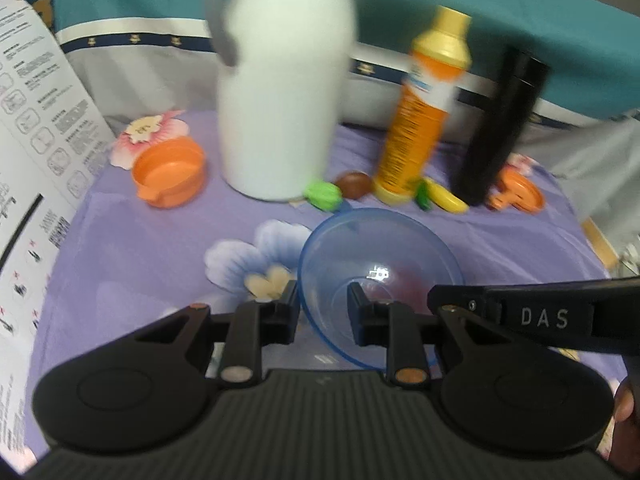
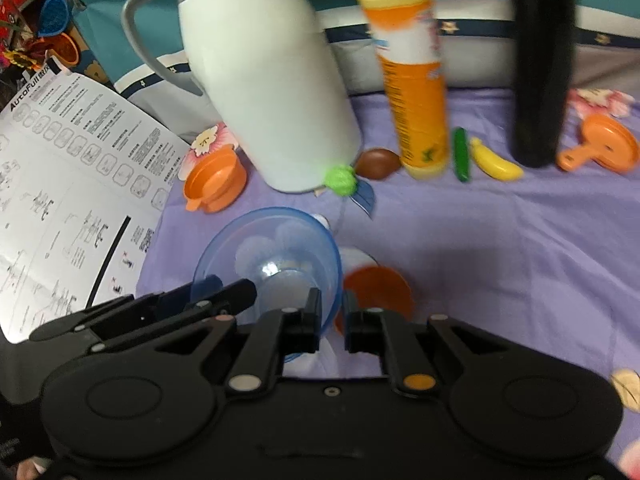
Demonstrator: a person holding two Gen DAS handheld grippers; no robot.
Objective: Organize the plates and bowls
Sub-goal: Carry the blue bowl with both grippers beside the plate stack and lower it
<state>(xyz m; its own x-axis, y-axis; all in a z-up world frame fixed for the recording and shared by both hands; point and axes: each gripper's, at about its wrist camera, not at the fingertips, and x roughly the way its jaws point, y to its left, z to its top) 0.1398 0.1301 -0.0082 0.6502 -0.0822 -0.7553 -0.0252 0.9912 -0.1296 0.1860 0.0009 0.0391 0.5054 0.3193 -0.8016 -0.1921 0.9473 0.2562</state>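
A clear blue bowl [image 1: 380, 264] is tilted above the purple cloth. My left gripper [image 1: 323, 312] straddles its left rim, one finger outside, one inside. My right gripper [image 2: 333, 320] pinches the bowl's [image 2: 276, 256] right rim between its fingers. An orange-red plate [image 2: 380, 292] lies on the cloth just right of the bowl. A small orange bowl [image 1: 170, 172] sits at the back left, also in the right wrist view [image 2: 216, 184]. An orange lid with a handle [image 1: 518, 192] lies at the back right, also in the right wrist view [image 2: 600, 148].
A white jug [image 1: 280, 80], an orange bottle [image 1: 424, 112] and a black flask [image 1: 500, 128] stand at the back. Toy foods lie near them: green ball [image 1: 322, 195], brown fruit [image 1: 354, 185], banana [image 1: 446, 198]. A printed sheet [image 1: 36, 140] leans at the left.
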